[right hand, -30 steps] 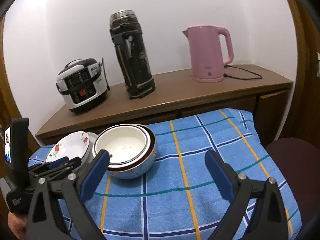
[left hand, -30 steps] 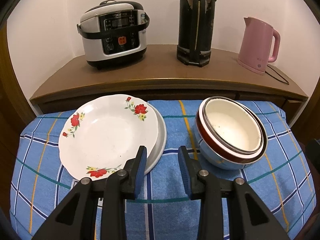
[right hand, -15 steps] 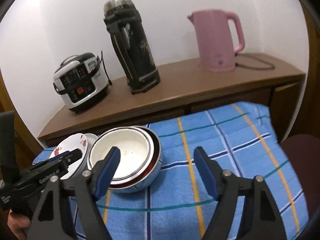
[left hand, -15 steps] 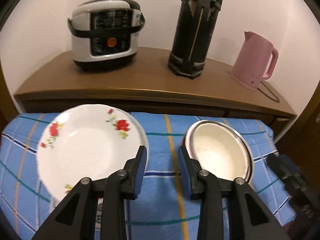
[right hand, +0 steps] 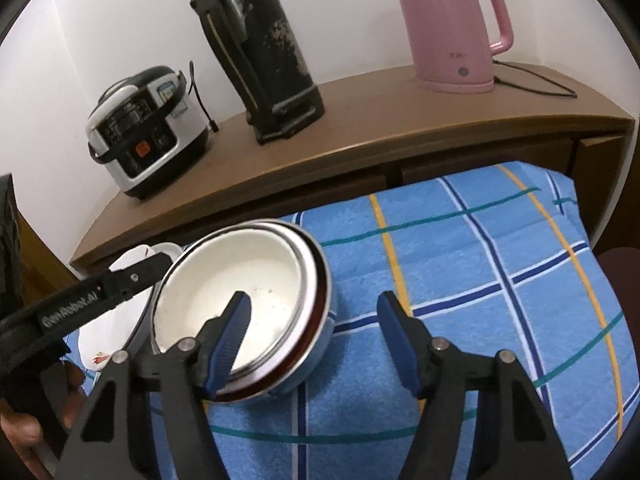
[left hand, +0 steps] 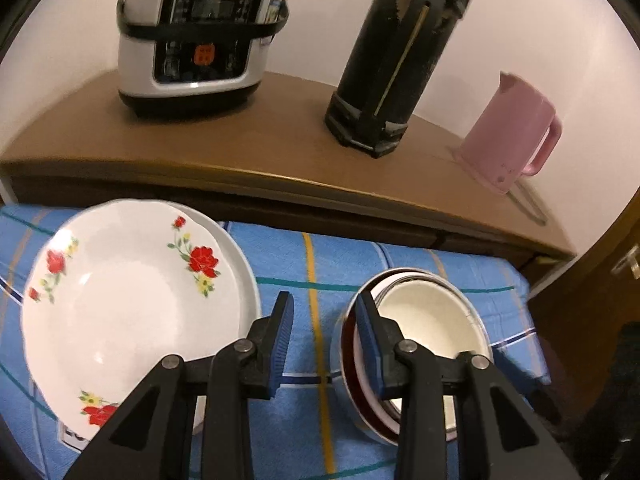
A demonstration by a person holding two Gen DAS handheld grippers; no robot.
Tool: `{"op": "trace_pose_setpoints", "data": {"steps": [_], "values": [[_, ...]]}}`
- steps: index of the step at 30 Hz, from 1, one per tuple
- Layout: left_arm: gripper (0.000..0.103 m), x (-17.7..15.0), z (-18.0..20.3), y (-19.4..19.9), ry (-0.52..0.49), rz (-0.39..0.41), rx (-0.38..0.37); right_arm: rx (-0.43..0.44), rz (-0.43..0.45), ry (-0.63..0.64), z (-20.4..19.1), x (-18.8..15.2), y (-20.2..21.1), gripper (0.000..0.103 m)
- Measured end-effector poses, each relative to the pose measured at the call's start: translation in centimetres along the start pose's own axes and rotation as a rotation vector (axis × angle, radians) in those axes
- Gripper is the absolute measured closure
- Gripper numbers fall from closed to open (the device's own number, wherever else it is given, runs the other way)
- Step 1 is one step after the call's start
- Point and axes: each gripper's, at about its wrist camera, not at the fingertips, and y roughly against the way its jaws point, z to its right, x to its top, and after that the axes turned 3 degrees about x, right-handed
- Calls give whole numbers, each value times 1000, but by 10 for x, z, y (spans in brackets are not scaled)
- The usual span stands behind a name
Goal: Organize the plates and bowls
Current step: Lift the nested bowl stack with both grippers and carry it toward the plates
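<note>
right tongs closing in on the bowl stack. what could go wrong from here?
1. The right tongs have just been closing, one finger over the top bowl, the other outside the stack: they may clamp several nested rims or lift only one.
2. The bowl stack sits tilted on soft cloth; a nudge could tip it.
3. The left tongs hover between the bowls and plates, so the tongs might collide.

A home dining corner: rice cooker (left hand: 200, 36), thermos (left hand: 396, 52), kettle (right hand: 452, 24) on a sideboard (left hand: 240, 152).

wall (right hand: 120, 20): plain white | wooden sideboard (right hand: 400, 120) — holds rice cooker (left hand: 200, 36), black flask (left hand: 396, 56), pink kettle (right hand: 452, 28) | blue checked cloth (right hand: 480, 264) in front
</note>
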Motion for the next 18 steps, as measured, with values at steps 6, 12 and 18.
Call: {"op": "trace_pose_setpoints", "data": {"steps": [6, 12, 18], "values": [[68, 3, 2, 4, -4, -30, -116, 24, -6, -17, 0, 0, -4, 37], [68, -7, 21, -9, -80, -69, -49, 42, -32, -20, -1, 1, -8, 51], [68, -15, 19, -33, -63, -140, -45, 64, -38, -46, 1, -1, -12, 55]]}}
